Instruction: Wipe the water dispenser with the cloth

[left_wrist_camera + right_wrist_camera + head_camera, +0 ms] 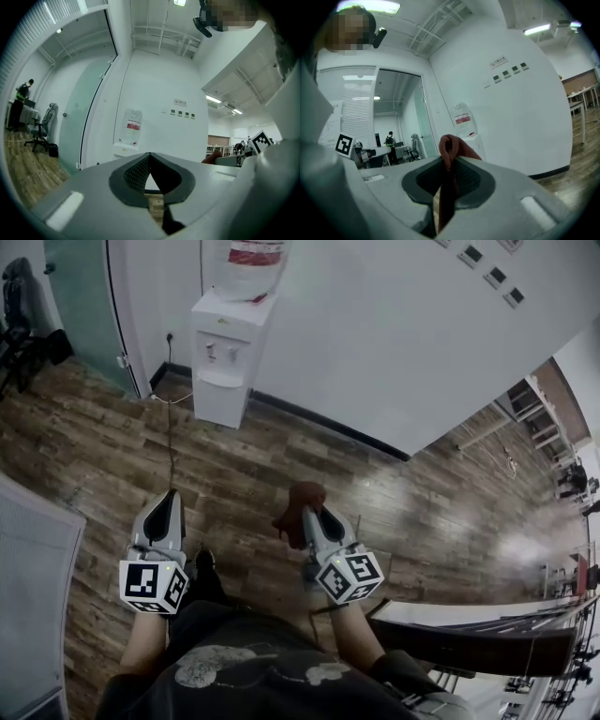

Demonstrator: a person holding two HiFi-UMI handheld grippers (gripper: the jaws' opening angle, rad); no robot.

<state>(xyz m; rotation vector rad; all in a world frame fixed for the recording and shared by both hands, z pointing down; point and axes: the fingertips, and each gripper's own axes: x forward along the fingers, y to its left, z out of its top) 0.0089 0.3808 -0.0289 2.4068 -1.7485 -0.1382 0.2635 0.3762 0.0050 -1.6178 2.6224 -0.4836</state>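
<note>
Against the wall (375, 334), water dispenser (223, 367) under bottle (249, 263); cloth (300, 495) tight in right tool (315, 517), left tool (169, 497) closed, empty.

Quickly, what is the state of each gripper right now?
Left gripper: closed, nothing between its fingers.
Right gripper: closed, holding the reddish-brown cloth.

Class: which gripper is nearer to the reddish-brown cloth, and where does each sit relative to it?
Right. The right gripper is shut on the cloth; the left gripper is apart, off to its left, empty.
</note>
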